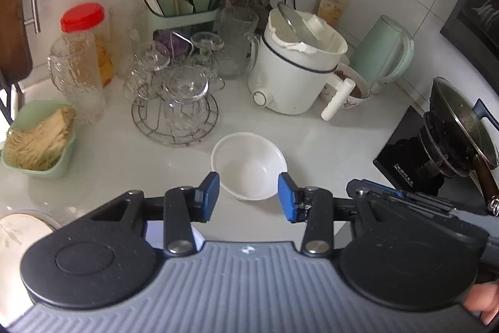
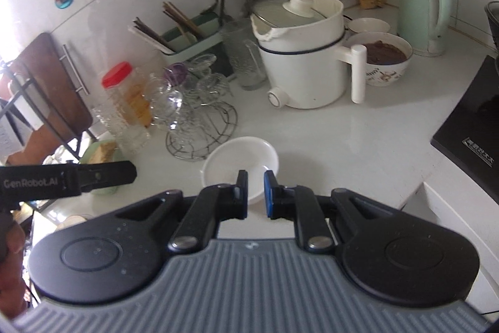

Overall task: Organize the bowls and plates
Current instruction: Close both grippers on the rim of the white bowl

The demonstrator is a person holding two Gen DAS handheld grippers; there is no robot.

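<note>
Left wrist view: plain white bowl, empty, upright on countertop.

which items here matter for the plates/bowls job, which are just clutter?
Job: white bowl, patterned bowl of brown food, small white bowl behind it, left gripper, right gripper.
Clutter: electric pot, kettle, glassware rack, chopstick holder.

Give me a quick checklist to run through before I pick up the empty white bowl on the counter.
1. White ceramic bowl upright, empty: ok.
2. Left gripper open wide, fingers flanking the bowl's near rim: ok.
3. Right gripper grip: narrow gap over the near rim; whether it pinches the rim, cannot tell.
4. Round wire rack of glass cups close behind the bowl; clearance: cannot tell.
5. White electric pot's handle apart from the bowl: ok.
</note>
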